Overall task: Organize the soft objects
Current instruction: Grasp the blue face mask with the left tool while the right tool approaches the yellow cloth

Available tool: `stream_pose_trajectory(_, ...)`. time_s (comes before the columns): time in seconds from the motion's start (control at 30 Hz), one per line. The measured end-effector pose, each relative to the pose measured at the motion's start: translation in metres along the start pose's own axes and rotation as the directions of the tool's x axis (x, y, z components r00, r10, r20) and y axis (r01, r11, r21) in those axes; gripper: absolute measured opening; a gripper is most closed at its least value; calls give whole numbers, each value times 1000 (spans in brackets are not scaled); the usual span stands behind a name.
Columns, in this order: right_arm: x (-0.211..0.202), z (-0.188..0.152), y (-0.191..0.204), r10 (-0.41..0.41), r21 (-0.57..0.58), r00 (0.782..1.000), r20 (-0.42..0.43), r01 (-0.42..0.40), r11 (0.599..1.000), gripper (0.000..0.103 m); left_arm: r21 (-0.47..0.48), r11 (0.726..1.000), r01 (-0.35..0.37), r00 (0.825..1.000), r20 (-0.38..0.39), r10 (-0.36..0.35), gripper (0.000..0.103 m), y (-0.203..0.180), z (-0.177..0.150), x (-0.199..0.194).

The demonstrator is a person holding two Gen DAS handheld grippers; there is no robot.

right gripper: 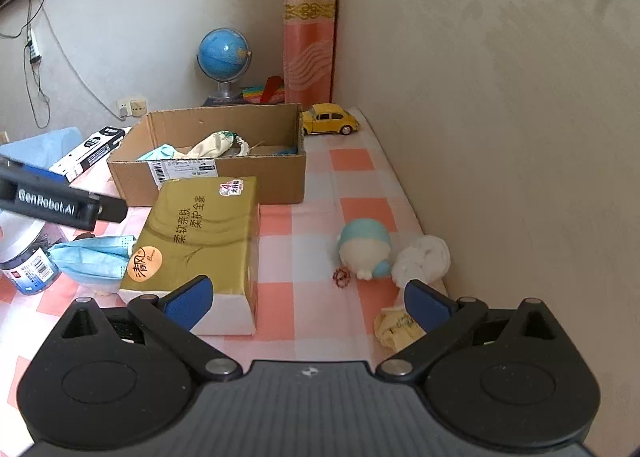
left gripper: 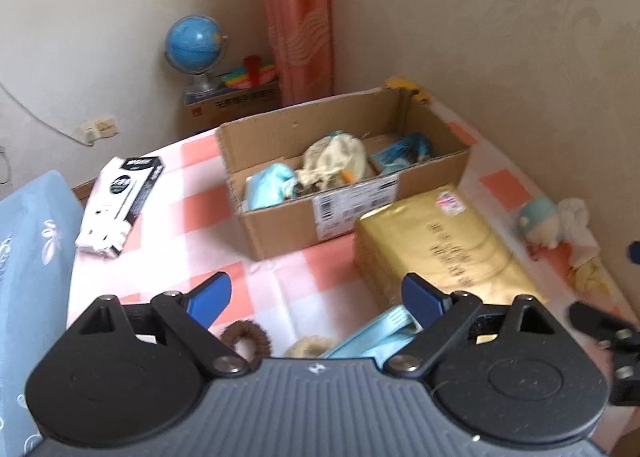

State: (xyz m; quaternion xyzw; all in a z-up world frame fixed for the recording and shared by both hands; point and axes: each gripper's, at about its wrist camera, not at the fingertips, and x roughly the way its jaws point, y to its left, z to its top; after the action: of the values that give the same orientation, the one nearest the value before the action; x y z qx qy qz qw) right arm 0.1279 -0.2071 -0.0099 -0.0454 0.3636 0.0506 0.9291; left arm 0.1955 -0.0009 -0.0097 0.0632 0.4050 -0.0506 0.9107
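My table [right gripper: 352, 161] carries a pink-and-white checked cloth. The largest container is an open cardboard box [right gripper: 208, 177] of plain corrugated board; in it lie a pale blue mask [left gripper: 268, 185], a crumpled cream cloth pouch [left gripper: 336, 159] and a blue tasselled item [left gripper: 404, 151]. In front of the box, touching it, stands a glossy gold tissue pack [right gripper: 200, 245], a soft rectangular block. A clear plastic jar [right gripper: 28, 261] stands at the left edge, its contents unclear. A pleated blue face mask [right gripper: 92, 259] lies between jar and pack. Right of the pack rest a rounded plush toy [right gripper: 366, 247], a knotted white cloth [right gripper: 422, 257] and a crumpled yellow cloth [right gripper: 394, 327]. My left tongs [left gripper: 316, 301] stand wide apart, empty, above a brown fuzzy hair tie [left gripper: 246, 339]. My right tongs [right gripper: 308, 303] also stand apart, empty, the plush toy just beyond them.
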Motion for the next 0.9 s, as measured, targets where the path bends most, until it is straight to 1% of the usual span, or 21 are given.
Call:
stream_pose_trajectory(0.03, -2, -2, -2, 0, 8, 1000, 2, 0, 1000, 103, -4, 1000, -20, 1000, 0, 20, 92, 1, -2, 1)
stream_pose_trajectory(0.1, -5, -4, -4, 0, 17, 1000, 2, 0, 1000, 103, -18, 999, -37, 999, -7, 36, 92, 5, -7, 2)
stream_pose_trajectory(0.2, -9, -8, -7, 5, 29, 1000, 1, -5, 1000, 103, -29, 999, -30, 999, -33, 29, 92, 9, -17, 2)
stream_pose_trajectory(0.3, -12, -13, -9, 17, 31, 1000, -1, -17, 999, 103, -16, 999, -28, 998, -48, 28, 92, 7, -30, -3)
stream_pose_trajectory(0.6, -16, -26, -10, 41, -7, 999, -16, -41, 999, 103, 33, 999, 20, 996, -88, -17, 92, 0, -66, -20)
stream_pose_trajectory(0.8, -7, -38, -10, 62, -30, 996, -58, -64, 998, 103, 88, 993, 83, 994, -83, -76, 92, -6, -80, -25)
stream_pose_trajectory(0.9, 0, -47, -11, 68, -37, 994, -87, -72, 997, 103, 105, 990, 94, 993, -85, -85, 90, -10, -82, -19)
